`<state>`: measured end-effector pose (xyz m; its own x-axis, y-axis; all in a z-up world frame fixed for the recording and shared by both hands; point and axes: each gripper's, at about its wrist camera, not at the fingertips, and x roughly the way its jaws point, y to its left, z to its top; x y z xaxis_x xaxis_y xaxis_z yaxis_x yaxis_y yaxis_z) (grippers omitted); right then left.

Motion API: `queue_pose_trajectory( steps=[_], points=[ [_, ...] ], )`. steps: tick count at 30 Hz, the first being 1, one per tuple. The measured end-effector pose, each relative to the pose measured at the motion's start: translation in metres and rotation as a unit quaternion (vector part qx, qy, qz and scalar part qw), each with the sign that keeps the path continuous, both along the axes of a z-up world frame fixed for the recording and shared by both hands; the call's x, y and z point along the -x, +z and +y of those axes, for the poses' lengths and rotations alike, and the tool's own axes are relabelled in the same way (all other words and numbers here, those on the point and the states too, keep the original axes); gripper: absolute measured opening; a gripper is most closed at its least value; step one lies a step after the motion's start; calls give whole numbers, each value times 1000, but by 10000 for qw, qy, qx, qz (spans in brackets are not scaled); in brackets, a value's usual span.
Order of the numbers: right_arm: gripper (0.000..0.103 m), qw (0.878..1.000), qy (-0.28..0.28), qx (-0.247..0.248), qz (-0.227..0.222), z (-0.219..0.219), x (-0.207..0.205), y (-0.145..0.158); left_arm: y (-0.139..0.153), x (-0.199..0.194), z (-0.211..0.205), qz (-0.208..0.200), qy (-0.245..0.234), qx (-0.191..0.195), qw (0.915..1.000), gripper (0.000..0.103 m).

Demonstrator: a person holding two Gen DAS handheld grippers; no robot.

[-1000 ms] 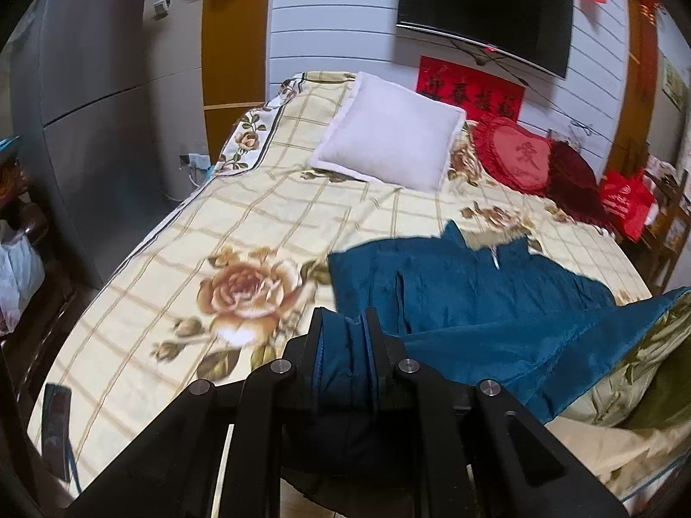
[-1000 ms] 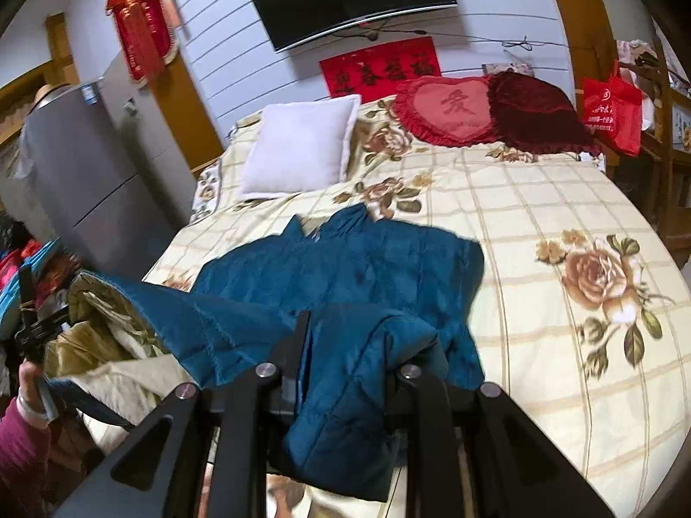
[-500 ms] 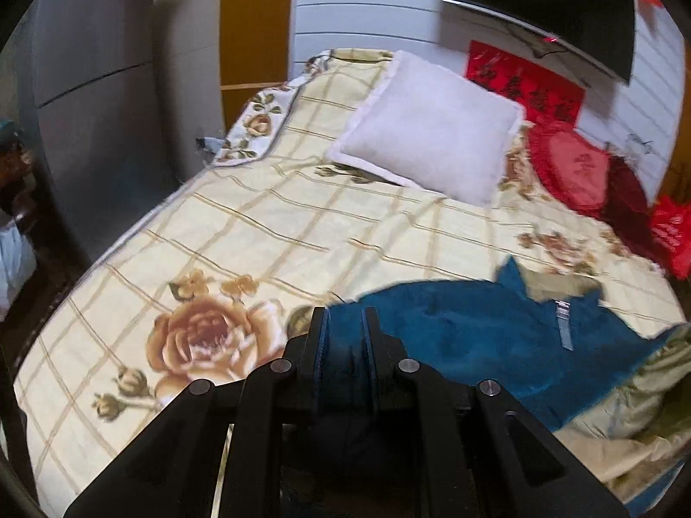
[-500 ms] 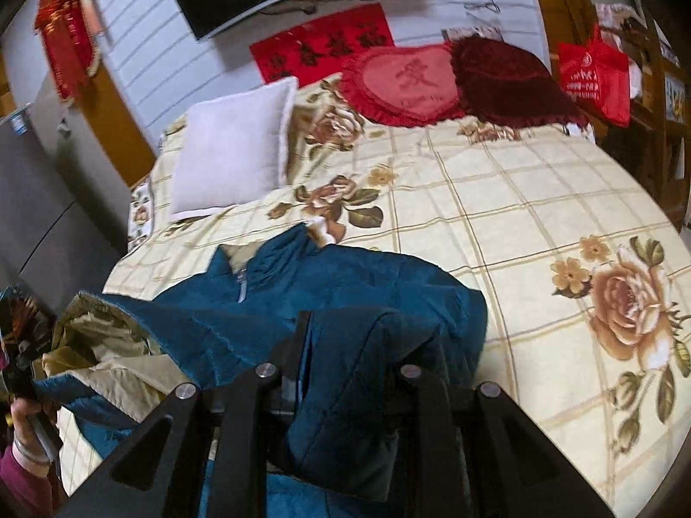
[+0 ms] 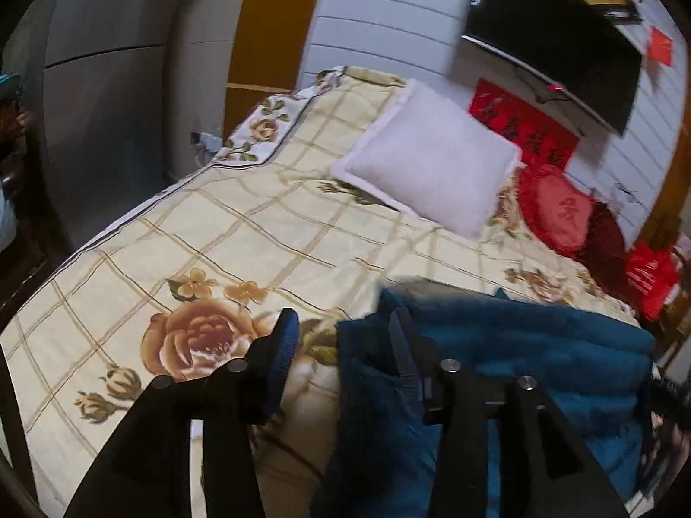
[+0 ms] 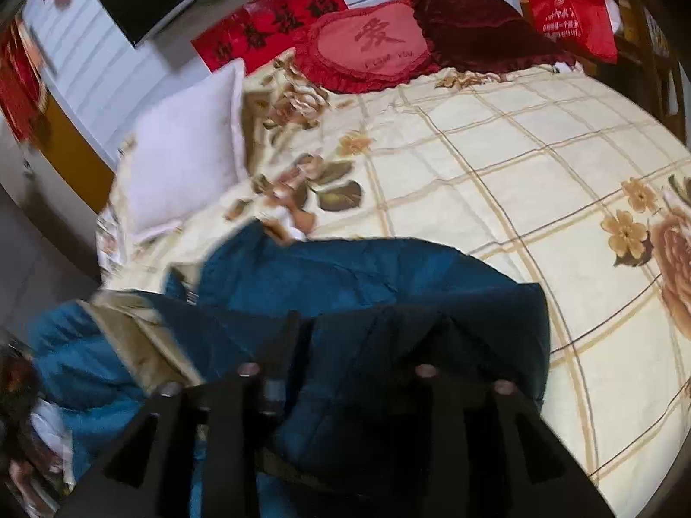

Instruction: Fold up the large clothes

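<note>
Left claw (image 5: 341, 336) is spreading, its pads clear of the blue jacket (image 5: 540, 345) lying on the bed (image 5: 259, 233), letting go of the fold. Right claw (image 6: 371, 341) (also opening) has loose jacket cloth bunched between its fingers, near edge.

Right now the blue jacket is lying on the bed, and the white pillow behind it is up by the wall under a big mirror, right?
Nearly. The blue jacket does lie on the bed, and the white pillow is up by the wall, but above it hangs a dark flat television, not a mirror. The left wrist view shows it best.
</note>
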<state>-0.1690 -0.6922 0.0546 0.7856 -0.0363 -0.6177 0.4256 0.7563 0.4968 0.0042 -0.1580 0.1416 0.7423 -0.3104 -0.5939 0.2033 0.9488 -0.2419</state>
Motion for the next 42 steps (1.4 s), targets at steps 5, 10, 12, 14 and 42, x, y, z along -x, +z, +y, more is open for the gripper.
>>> queue_pose_trajectory(
  steps=[5,10,12,14,42],
  points=[
    [90,9970,-59,357,-685,21,35,48,2,27,-24,-6,-463,-24,9989,64],
    [90,9860,396,1191,-1096,72,45,87,-17,38,-75,240,-794,-236,9963,64],
    [90,9807,1171,1469,-545,108,19,82,-25,39,-93,294,-836,-411,9952,64],
    [88,9671,1772,1825,22,145,-12,63,-39,33,-109,451,-766,-657,9939,64],
    [85,9500,634,2514,1742,59,-74,-8,-88,-56,-81,955,66,-706,9929,75]
  ],
)
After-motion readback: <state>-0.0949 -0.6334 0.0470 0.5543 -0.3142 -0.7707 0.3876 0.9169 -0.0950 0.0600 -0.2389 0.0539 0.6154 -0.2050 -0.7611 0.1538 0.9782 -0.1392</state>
